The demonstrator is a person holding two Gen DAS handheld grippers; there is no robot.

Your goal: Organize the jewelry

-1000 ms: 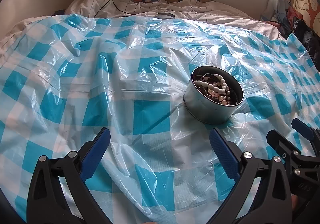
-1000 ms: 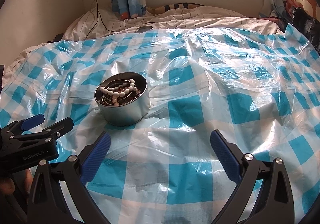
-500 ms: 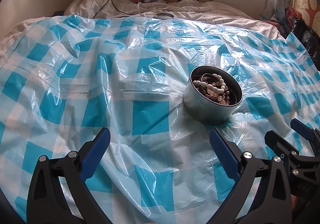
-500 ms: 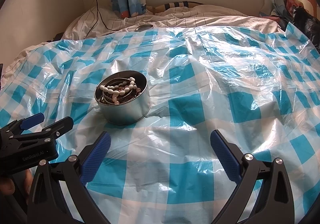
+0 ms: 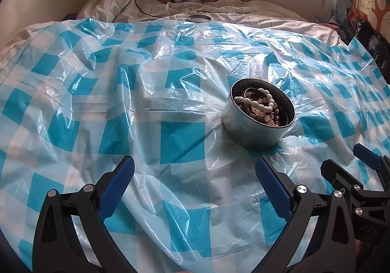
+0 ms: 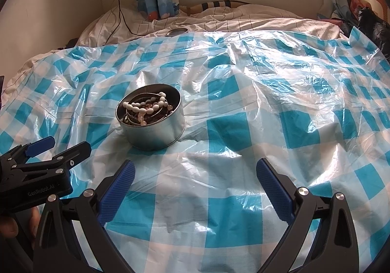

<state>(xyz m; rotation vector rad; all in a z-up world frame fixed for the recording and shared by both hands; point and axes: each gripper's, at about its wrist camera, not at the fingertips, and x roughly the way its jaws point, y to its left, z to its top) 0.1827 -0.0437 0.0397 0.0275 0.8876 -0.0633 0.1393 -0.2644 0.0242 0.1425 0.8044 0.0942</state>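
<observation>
Round silver metal tin (image 5: 258, 124) of white bead jewelry (image 5: 258, 105) on blue-checked plastic sheet (image 5: 180, 141); ahead-right of left tongs (image 5: 195, 175), ahead-left of right tongs (image 6: 195, 175); roughly equidistant, left maybe nearer; both wide open, empty.

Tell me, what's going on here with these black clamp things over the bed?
A person holds a two-finger tool in each hand above a bed covered with a blue-and-white checked plastic sheet. The job is sorting jewelry. A round metal tin sits on the sheet with bead strings and other pieces piled inside. The left tool and right tool both hang open and empty, short of the tin, touching nothing. What looks like the tin's lid lies far back on the bedding.
</observation>
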